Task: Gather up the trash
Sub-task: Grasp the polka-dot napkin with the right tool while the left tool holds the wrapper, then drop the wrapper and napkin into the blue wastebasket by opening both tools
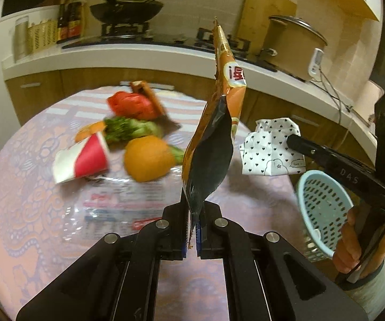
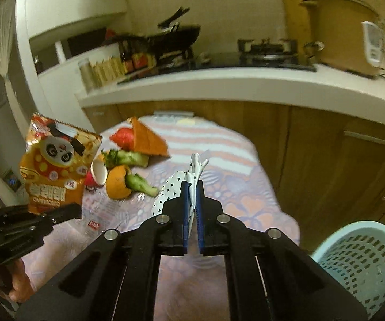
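My left gripper is shut on the bottom edge of an orange snack bag, which stands upright above the table; the same snack bag shows a panda print in the right wrist view. My right gripper is shut on a white heart-print wrapper; from the left, that wrapper hangs off its fingertips over the table's right edge. A red and white paper cup, orange peel, green stalks, a red bag and a clear plastic wrapper lie on the table.
A light blue perforated basket sits low beside the table's right side, also seen as the basket at lower right. The round table has a pink patterned cloth. Behind runs a kitchen counter with a stove, wok and large pot.
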`<state>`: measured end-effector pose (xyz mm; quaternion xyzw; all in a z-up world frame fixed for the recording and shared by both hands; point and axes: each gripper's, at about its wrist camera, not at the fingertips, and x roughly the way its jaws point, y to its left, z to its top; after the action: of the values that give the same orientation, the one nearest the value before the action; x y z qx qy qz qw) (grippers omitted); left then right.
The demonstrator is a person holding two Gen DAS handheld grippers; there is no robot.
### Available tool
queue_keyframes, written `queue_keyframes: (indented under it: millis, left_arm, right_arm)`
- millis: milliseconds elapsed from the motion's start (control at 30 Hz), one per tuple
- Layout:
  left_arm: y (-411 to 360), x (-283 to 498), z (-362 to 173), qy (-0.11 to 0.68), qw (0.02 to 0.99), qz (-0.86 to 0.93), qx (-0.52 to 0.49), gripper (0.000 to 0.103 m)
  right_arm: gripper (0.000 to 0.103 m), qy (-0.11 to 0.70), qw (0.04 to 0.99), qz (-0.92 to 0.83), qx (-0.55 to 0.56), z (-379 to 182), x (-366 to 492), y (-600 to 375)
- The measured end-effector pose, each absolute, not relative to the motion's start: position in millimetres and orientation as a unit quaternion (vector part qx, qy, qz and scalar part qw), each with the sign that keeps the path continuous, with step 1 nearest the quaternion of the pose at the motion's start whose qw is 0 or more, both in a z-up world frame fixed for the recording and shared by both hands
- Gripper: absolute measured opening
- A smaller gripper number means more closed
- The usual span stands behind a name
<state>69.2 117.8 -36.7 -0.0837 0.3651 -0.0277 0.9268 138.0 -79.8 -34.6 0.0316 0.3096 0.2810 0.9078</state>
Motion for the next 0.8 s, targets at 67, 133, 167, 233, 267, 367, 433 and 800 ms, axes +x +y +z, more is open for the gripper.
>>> queue_keyframes:
  millis: [67,133,167,233,267,367,433,800]
  left_arm:
    - [106.7,70.8,-32.8,0.362,0.928,-0.037,-0.084,0.002]
    - [95.7,71.4,-29.3,0.359,0.928,-0.047,-0.082,0.002]
    - [90.4,73.2,-27.5,0.358,0.929,-0.053,-0.081,0.002]
    - [76.5,76.4,-24.5,0.356,0.928,-0.071,-0.082,0.002]
    - [70.2,77.8,-23.6,0.355,0.928,-0.078,-0.082,0.002]
    - [43.4,85.3,-21.6,0.355,0.926,-0.097,-0.083,0.002]
    - [28.5,88.3,-22.8,0.358,0.923,-0.109,-0.085,0.002]
    - [-94.6,106.3,-56.9,0.404,0.892,-0.199,-0.042,0.002]
  right_arm:
    - [0.004,0.300,0.914,0.270,0.039,-29.4,133.9,-92.9]
    - [0.004,0.289,0.922,0.254,0.044,-23.4,128.2,-111.7]
    - [0.004,0.285,0.924,0.249,0.046,-20.7,126.0,-120.0]
    - [0.004,0.277,0.930,0.237,0.052,-15.1,119.0,-143.5]
    - [0.004,0.275,0.932,0.232,0.053,-13.7,115.8,-152.9]
    - [0.004,0.264,0.941,0.205,0.056,-9.4,104.7,-185.0]
    - [0.004,0.259,0.946,0.188,0.055,-9.1,97.6,-200.5]
    - [0.004,0.288,0.950,0.091,0.081,-49.4,67.5,-304.5]
